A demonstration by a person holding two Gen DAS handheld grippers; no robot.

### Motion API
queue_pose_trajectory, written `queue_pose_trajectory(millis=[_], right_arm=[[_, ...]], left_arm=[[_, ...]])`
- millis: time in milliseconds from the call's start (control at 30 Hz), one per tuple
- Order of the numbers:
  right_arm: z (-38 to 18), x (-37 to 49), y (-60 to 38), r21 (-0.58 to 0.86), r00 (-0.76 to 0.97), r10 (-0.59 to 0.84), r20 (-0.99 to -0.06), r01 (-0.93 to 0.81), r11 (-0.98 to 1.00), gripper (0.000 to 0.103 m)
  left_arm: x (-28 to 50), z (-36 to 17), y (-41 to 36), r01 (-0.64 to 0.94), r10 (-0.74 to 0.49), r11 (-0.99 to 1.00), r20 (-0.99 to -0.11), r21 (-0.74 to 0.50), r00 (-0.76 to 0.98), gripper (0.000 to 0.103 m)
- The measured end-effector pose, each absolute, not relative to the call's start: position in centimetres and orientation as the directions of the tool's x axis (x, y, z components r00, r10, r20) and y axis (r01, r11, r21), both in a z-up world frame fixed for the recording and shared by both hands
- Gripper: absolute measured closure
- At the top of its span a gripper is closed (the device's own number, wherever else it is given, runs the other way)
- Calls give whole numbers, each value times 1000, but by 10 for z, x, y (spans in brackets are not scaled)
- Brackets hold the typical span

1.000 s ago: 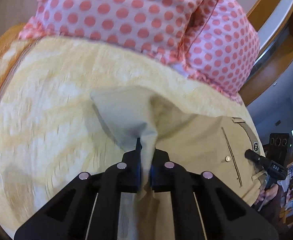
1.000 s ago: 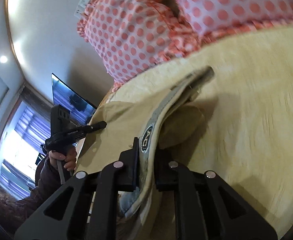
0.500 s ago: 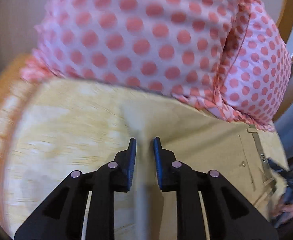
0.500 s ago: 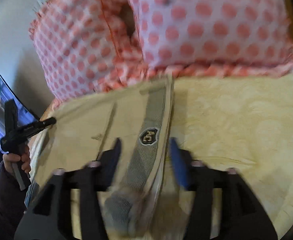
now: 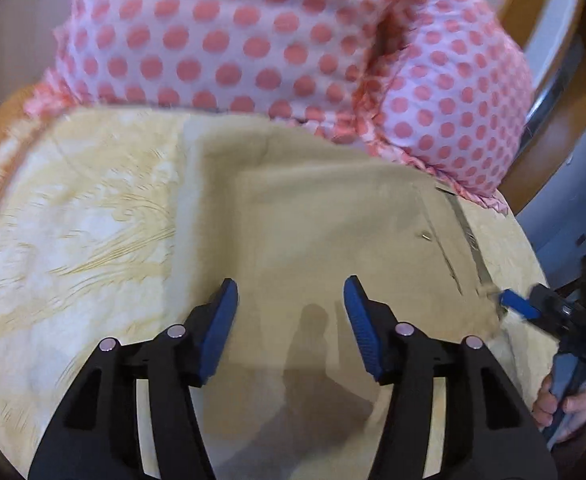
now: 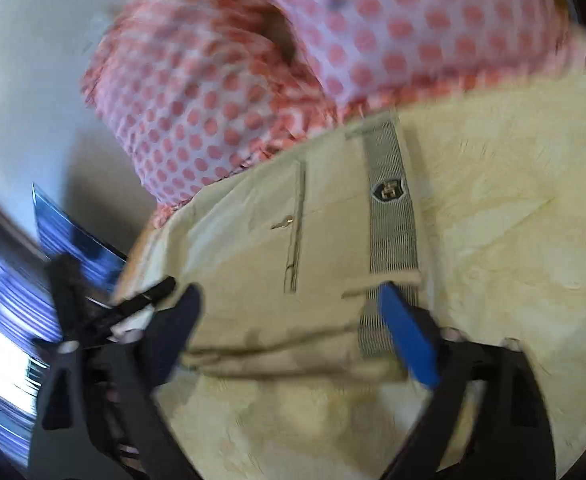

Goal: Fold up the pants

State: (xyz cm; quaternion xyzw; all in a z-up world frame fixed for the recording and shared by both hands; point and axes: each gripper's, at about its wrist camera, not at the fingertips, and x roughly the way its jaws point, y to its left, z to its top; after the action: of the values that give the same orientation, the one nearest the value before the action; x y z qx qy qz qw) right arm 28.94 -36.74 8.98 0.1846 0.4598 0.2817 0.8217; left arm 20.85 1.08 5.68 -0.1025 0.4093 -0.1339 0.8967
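Both tools read as released. My left tool (image 5: 291, 292) hangs with its blue pads wide apart above the khaki pants (image 5: 313, 232), nothing between them. My right tool (image 6: 289, 320) is likewise spread, pads apart, straddling the near end of the striped waistband (image 6: 391, 220) without pinching it; that view is blurred, so contact is uncertain. The pants lie flat on the yellow bedspread (image 5: 73, 220), folded over, far edge close under the pink polka-dot pillows (image 5: 253, 40), waistband along the right side, back pocket (image 6: 293, 224) facing up. Judgement: one fold is just laid down and I am between grasps. Next move probably calls for picking the near edge with both tools and carrying it toward the pillows, keeping the layers aligned so the waistband stays square.
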Motion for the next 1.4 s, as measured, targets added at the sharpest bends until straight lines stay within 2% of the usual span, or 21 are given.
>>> queue_pose_trajectory(millis=[67,233,433,567,733,1400], right_arm=[[100,248,-359,443,488,563,-667,-348,826,2],[82,182,-337,247,569,435,-697,-379,892,2],[56,151,-314,137,621,336,-708,-346,928,2],[48,143,-305,65,658,283,-697,-335,940,2],[45,138,-307,67,689,270,-672,-308,949,2],[45,136,-308,64,700,268,-662,-304,951,2]], left_arm=[[166,67,4,143,-226,974,-685,-177,693,13],[75,55,-8,123,-123,991,-637,-45,761,3],[37,23,-16,76,-14,994,-624,73,781,1],[35,13,-3,31,-16,999,-622,13,783,1],[30,9,-5,5,7,1000,-586,20,810,1],[29,8,-5,-18,26,1000,-574,20,819,1]])
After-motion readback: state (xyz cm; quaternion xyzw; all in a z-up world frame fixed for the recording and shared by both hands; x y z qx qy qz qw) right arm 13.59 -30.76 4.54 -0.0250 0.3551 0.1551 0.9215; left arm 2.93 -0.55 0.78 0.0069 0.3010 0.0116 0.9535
